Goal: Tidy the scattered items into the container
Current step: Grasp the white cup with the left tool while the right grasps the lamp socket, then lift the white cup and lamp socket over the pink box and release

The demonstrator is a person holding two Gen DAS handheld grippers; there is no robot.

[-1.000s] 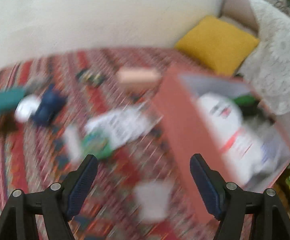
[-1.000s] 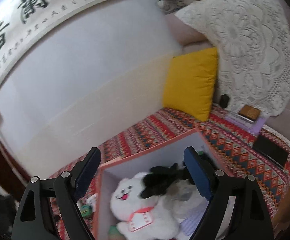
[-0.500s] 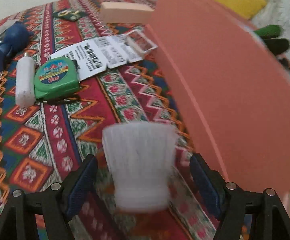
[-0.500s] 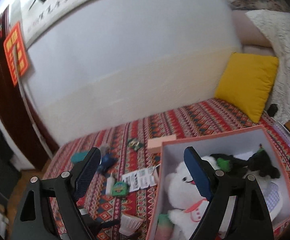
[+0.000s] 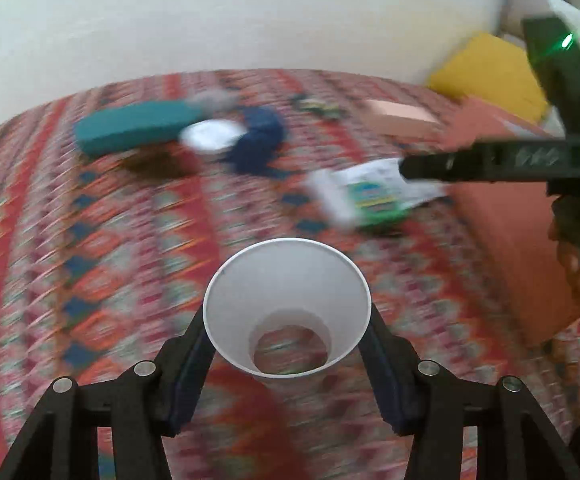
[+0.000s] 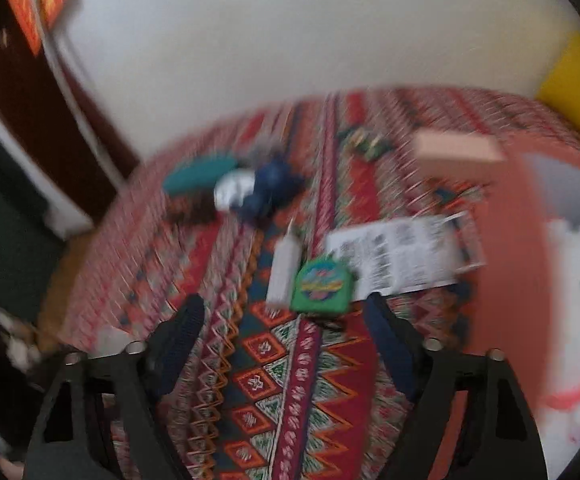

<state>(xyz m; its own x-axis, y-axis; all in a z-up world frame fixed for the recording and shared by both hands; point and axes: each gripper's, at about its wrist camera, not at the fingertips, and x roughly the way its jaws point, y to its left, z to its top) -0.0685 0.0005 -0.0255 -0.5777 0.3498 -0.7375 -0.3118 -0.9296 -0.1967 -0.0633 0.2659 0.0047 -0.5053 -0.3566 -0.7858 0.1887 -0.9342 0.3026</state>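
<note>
- Cup (image 5: pixel 287 308), white and paper-like, sits low in the middle of the left wrist view with its mouth toward the camera; the left claw (image 5: pixel 287 344) is clamped on it, one pad against each side.
- Right claw (image 6: pixel 279 328) stands with its jaws apart and closing, nothing between them; under it lies only the patterned cloth (image 6: pixel 290 380) of red, orange and green zigzags.
- Just past its fingertips, in the middle of the right wrist view, lies a green tape measure (image 6: pixel 322 286) with a white tube (image 6: pixel 283 272) touching its left side.
- A printed white sheet (image 6: pixel 402 254) lies right of the tape measure, partly under it, and reaches the wall of the container (image 6: pixel 510 264), a salmon-red box at the right edge of the frame.
- Inside the container a white plush toy (image 6: pixel 578 320) shows, blurred.
- In the left wrist view the right claw's black body comes in from the right edge, and a hand (image 5: pixel 574 264) grips its handle.
- Farther up lie a dark blue object (image 6: pixel 269 192) beside a white round thing (image 6: pixel 231 190), and a teal case (image 6: pixel 197 168) to their left.
- A pale pink block (image 6: pixel 456 148) lies near the container's far corner.
- A yellow cushion (image 6: pixel 574 88) stands against the white wall at the upper right.
</note>
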